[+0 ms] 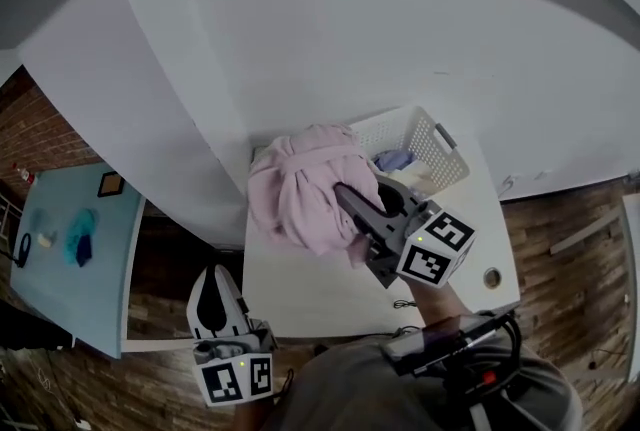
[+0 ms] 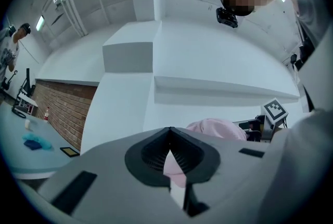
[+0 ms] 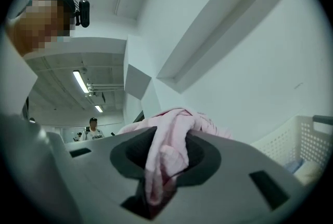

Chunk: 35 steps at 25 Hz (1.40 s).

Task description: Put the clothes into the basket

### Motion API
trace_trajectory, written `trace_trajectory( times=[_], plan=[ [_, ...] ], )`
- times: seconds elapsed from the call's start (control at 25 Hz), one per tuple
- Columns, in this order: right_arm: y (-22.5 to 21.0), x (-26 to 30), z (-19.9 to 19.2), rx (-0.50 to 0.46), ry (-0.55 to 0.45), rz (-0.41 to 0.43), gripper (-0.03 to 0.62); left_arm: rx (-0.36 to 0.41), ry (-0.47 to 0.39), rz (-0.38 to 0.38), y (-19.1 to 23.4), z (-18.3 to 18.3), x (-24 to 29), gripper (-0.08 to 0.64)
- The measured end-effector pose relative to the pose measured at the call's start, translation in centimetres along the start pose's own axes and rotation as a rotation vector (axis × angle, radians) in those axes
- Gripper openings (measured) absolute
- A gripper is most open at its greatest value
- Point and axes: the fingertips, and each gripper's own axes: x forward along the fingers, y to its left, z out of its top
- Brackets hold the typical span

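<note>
Head view has the right gripper (image 1: 345, 194) clamped on a bunched pink garment (image 1: 300, 189), held up over the white table (image 1: 300, 294) just beside the white basket (image 1: 432, 134) (which already holds some pale clothes (image 1: 397, 162)), so the carry step seems in hand. Next it likely needs swinging over the rim and parting the jaws; the soft, crumpled, drooping cloth may snag the edge. The left gripper (image 1: 213, 277) hangs low, jaws together and empty.

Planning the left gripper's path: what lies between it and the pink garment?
Only bare white table, seen in the head view; the left gripper is by its corner, the garment in the right gripper.
</note>
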Motion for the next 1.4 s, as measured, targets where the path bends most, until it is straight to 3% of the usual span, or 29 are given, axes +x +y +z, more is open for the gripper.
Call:
trace_trajectory(
  times=[0.36, 0.48, 0.56, 0.6, 0.68, 0.76, 0.92, 1.24, 1.32, 1.4],
  plan=[
    [-6.2, -4.9, -0.4, 0.078, -0.014, -0.143, 0.114, -0.018, 0.112, -0.13, -4.5, -3.5, 4.7, 0.008],
    [-9.4, -6.6, -1.1, 0.098, 0.005, -0.241, 0.115, -0.022, 0.151, -0.162, -5.8, -4.7, 6.2, 0.008],
    [-12.2, -7.4, -3.0, 0.112, 0.089, -0.334, 0.128, -0.029, 0.173, -0.178, -6.6, -5.6, 7.0, 0.008],
    [-13.3, -7.6, -4.4, 0.112, 0.157, -0.365, 0.156, -0.032, 0.185, -0.185, -6.9, -6.2, 7.4, 0.008],
    [-14.3, -7.4, -6.9, 0.075, 0.287, -0.388, 0.35, -0.038, 0.206, -0.198, -7.6, -7.1, 8.1, 0.008],
    [-14.5, -7.4, -7.6, -0.016, 0.351, -0.406, 0.396, -0.045, 0.223, -0.209, -8.2, -8.0, 8.8, 0.008],
    [-14.0, -7.0, -6.7, -0.134, 0.358, -0.392, 0.394, -0.063, 0.248, -0.229, -9.0, -9.3, 9.4, 0.008],
    [-13.1, -8.2, -6.1, -0.113, 0.297, -0.383, 0.388, -0.069, 0.227, -0.26, -9.9, -8.8, 9.3, 0.008],
    [-12.4, -8.5, -5.7, -0.129, 0.271, -0.376, 0.364, -0.067, 0.213, -0.263, -9.9, -8.2, 9.0, 0.008],
    [-11.4, -8.8, -5.0, -0.154, 0.238, -0.367, 0.291, -0.064, 0.199, -0.267, -9.9, -7.5, 8.5, 0.008]
  ],
)
